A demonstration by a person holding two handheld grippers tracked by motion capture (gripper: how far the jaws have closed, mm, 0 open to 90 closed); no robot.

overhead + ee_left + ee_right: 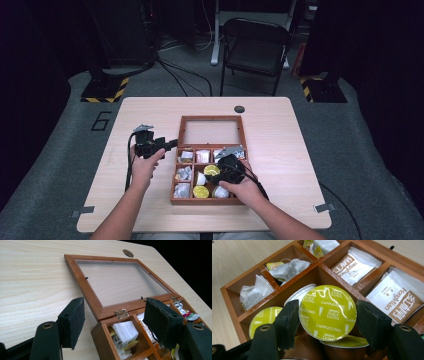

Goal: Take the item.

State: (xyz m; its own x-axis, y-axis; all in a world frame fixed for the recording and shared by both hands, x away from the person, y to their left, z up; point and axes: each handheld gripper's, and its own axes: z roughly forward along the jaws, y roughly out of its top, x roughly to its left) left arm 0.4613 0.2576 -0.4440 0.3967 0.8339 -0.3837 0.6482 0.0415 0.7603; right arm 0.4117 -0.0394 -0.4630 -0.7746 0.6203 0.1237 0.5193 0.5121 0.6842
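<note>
A wooden compartment box (pixel 173 192) sits mid-table, its glazed lid (pixel 212 132) folded flat behind it. In the right gripper view a capsule with a yellow-green "Cappuccino" foil top (pixel 327 312) is pinched at its rim by both pads, and my right gripper (pixel 328 305) is shut on it. It hangs just above other capsules (pixel 260 317) in the box's near cells. The same capsule (pixel 211 169) shows over the box's middle. My left gripper (pixel 116 306) is open. It straddles the box's back left corner (pixel 100 332) near a brass hinge (pixel 121 313). A gap shows between its left pad and the wood.
Tea bags (pixel 287 268) and white "HongMian" sachets (pixel 354 267) fill the other cells. The pale wooden table (pixel 310 165) has a cable hole (pixel 239 109) behind the lid. A folding chair (pixel 255 47) stands beyond the far edge.
</note>
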